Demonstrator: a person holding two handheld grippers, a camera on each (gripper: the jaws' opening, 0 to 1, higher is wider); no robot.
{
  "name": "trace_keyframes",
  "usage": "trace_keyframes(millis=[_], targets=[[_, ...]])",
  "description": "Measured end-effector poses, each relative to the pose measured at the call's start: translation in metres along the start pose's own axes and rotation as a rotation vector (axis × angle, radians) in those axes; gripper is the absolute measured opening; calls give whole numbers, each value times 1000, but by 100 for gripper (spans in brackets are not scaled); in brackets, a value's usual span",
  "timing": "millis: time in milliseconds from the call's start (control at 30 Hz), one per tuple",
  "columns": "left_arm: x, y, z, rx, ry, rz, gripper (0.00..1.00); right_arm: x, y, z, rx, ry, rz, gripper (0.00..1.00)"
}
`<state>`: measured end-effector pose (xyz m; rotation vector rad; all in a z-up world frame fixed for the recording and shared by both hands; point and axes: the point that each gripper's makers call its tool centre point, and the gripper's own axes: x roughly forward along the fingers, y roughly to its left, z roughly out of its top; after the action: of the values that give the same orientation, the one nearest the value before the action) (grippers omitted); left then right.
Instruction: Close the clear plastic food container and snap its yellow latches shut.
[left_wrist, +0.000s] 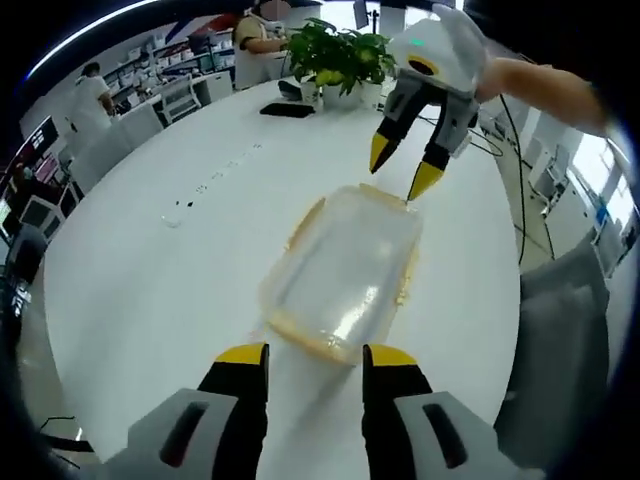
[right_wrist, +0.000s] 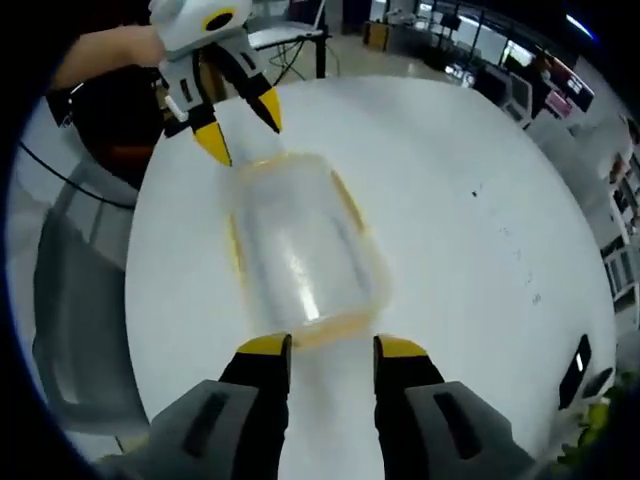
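I've got the clear plastic food container (left_wrist: 343, 272) lying on the round white table (left_wrist: 150, 290), lid on, yellow latches (left_wrist: 305, 222) along its edges. My left gripper (left_wrist: 315, 356) sits at its near short end, jaws parted wide and holding nothing, tips just short of the rim. Across from it, the right gripper (left_wrist: 402, 167) hangs over the far end, jaws spread, one yellow tip right at the lid's corner. From the right gripper view, the container (right_wrist: 300, 250) lies between both claws, a grey chair (right_wrist: 75, 320) beside the table. A potted plant (left_wrist: 338, 55) stands beyond.
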<state>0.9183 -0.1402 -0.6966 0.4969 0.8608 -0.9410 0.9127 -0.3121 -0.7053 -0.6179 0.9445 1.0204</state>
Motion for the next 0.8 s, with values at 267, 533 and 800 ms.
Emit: trace_keyframes(millis=[267, 533, 800], targets=[[-3, 10, 2, -168, -44, 75, 28, 2, -1, 7, 139, -84, -74, 27], [1, 12, 1, -287, -83, 119, 27, 2, -7, 13, 268, -190, -155, 26], [3, 13, -3, -418, -128, 140, 26, 8, -3, 10, 357, -223, -156, 26]])
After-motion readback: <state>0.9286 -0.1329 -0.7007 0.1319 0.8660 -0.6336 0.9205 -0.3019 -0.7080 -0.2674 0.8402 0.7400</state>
